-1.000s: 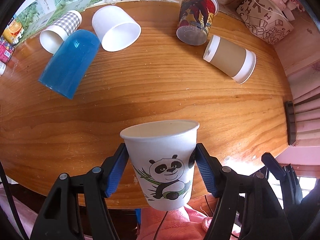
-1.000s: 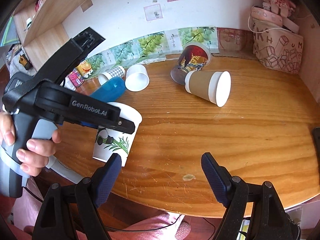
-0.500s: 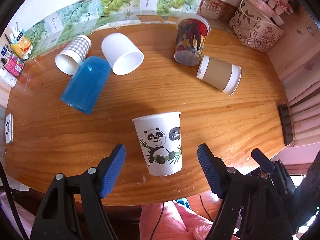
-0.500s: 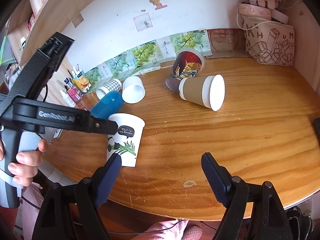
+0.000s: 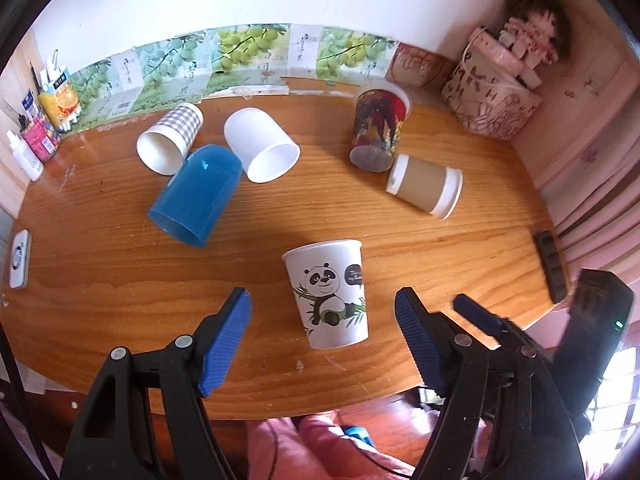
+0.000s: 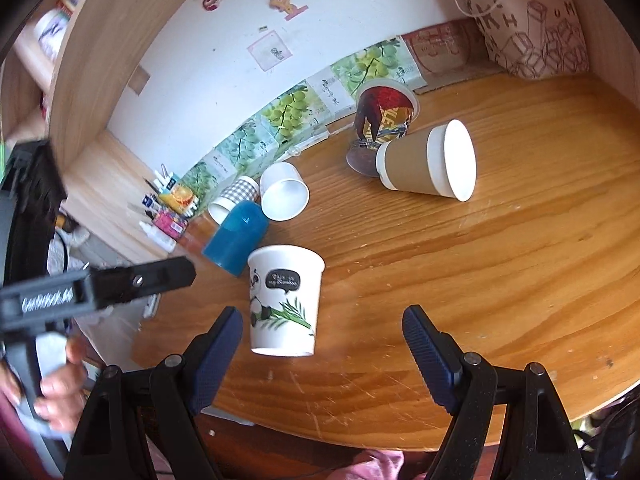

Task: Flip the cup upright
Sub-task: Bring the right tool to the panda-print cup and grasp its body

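A white paper cup with a panda print [image 5: 329, 294] stands upright near the front edge of the wooden table [image 5: 100, 264]; it also shows in the right wrist view [image 6: 283, 300]. My left gripper [image 5: 323, 340] is open and empty, its blue pads apart, just in front of the cup and not touching it. My right gripper [image 6: 322, 354] is open and empty, held near the table's front edge just right of the cup. The left gripper's black body [image 6: 96, 284] shows at the left of the right wrist view.
Several cups lie on their sides: a blue one [image 5: 196, 196], a plain white one [image 5: 262, 145], a checked one [image 5: 170, 139], a brown sleeved one [image 5: 425, 187]. A printed cup [image 5: 378, 132] leans at the back. A patterned bag [image 5: 490, 108] stands back right; a black remote [image 5: 551, 266] lies right.
My left gripper let go of the panda cup, opened and drew back and up. The cup now stands free on the table. My right gripper tilted and shifted a little.
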`<state>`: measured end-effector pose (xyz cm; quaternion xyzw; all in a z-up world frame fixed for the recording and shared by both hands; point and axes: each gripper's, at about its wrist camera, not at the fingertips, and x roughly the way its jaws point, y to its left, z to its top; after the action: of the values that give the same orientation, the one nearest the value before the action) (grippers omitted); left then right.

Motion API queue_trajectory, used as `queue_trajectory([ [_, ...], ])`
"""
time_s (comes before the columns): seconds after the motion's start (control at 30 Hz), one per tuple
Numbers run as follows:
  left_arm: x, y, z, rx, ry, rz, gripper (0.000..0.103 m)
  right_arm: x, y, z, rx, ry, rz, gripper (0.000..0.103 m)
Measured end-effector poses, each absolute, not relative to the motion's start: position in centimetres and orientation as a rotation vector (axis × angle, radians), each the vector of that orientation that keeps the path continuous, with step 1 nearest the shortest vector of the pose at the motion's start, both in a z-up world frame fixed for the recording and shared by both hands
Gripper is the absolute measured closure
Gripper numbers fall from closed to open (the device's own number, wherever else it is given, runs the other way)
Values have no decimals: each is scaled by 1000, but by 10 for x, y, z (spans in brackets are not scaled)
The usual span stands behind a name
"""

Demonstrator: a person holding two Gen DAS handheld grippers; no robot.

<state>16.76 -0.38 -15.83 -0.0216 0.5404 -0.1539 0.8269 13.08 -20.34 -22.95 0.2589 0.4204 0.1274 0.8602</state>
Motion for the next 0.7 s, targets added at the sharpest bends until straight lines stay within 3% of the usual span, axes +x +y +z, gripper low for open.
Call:
queue_trajectory([
  [0.7, 179, 50, -197, -51, 1222, -481, 25, 184, -146, -257, 560, 944, 134, 20],
])
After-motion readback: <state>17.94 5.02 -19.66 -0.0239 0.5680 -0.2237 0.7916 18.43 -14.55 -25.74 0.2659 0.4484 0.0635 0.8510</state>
